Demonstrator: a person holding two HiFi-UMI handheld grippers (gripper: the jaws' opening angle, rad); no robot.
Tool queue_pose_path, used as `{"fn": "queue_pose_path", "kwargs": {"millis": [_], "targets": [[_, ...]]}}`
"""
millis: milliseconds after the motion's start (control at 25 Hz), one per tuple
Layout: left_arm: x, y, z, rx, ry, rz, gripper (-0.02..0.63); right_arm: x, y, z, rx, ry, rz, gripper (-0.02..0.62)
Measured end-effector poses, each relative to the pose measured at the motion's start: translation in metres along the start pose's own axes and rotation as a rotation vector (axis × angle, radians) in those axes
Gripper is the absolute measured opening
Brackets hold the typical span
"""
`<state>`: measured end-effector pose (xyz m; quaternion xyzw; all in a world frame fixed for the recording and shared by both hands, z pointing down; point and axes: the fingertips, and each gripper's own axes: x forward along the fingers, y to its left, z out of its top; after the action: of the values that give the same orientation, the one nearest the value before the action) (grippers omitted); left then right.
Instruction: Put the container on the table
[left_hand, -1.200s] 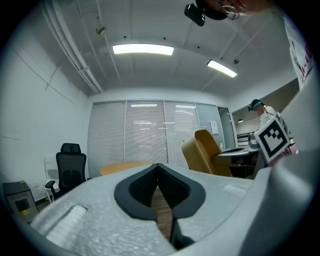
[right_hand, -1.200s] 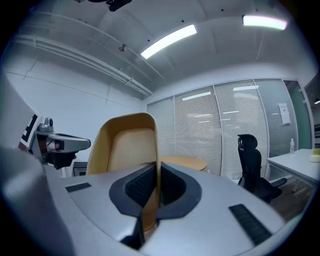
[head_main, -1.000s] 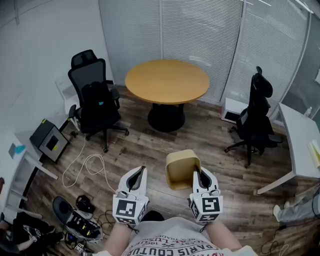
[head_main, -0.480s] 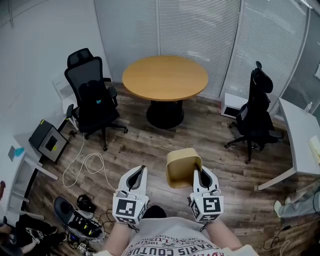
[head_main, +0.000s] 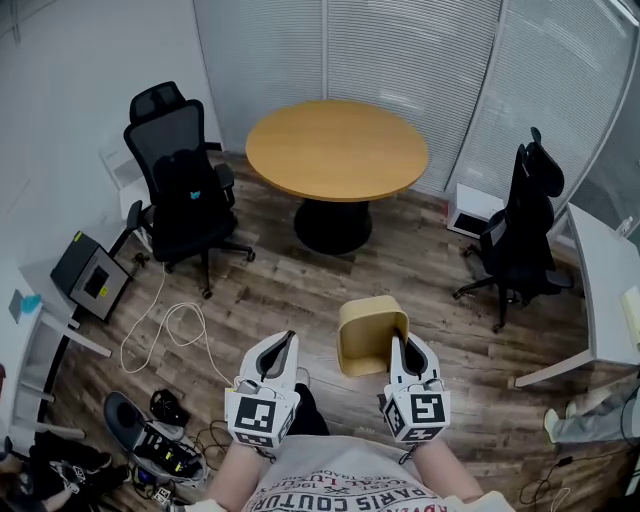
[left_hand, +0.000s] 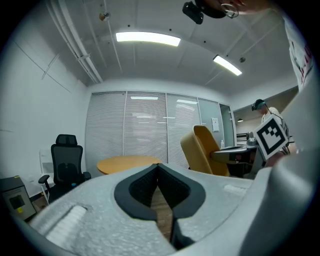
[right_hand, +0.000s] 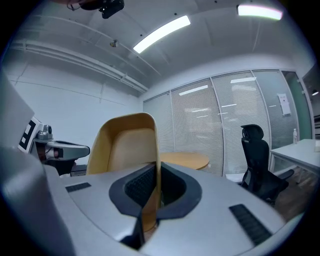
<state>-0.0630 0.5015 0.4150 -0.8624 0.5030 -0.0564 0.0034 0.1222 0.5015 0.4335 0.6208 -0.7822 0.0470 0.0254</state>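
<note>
A tan open container (head_main: 369, 333) hangs in the air, its right wall pinched by my right gripper (head_main: 407, 352). In the right gripper view that container (right_hand: 126, 145) rises just ahead, its thin rim clamped between the dark pads (right_hand: 136, 186). My left gripper (head_main: 278, 350) is shut and holds nothing, level beside the right one. From the left gripper view the container (left_hand: 204, 152) shows to the right. The round wooden table (head_main: 336, 150) stands ahead across the room with a bare top, also seen as the table (left_hand: 129, 163) past the left jaws.
Black office chairs stand at left (head_main: 183, 190) and right (head_main: 526, 228) of the table. A white desk (head_main: 606, 290) runs along the right edge. Cables (head_main: 172, 328), a box (head_main: 91, 277) and shoes (head_main: 150, 442) lie on the wood floor at left. Blinds line the back wall.
Both grippers and the container have moved forward toward the round table, which now sits nearer and slightly lower in the head view. The grip on the container is unchanged.
</note>
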Motion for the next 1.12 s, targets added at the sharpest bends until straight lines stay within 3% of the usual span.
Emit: {"fn": "queue_pose_path", "kwargs": {"millis": [680, 1120], "targets": [[0.197, 0.216, 0.023, -0.049, -0.028, -0.091, 0.006, 0.272, 0.027, 0.043, -0.036, 0.044, -0.074, 0.012], [0.297, 0.286, 0.009, -0.074, 0.015, -0.077, 0.006, 0.391, -0.001, 0.031, -0.009, 0.104, -0.094, 0.011]]}}
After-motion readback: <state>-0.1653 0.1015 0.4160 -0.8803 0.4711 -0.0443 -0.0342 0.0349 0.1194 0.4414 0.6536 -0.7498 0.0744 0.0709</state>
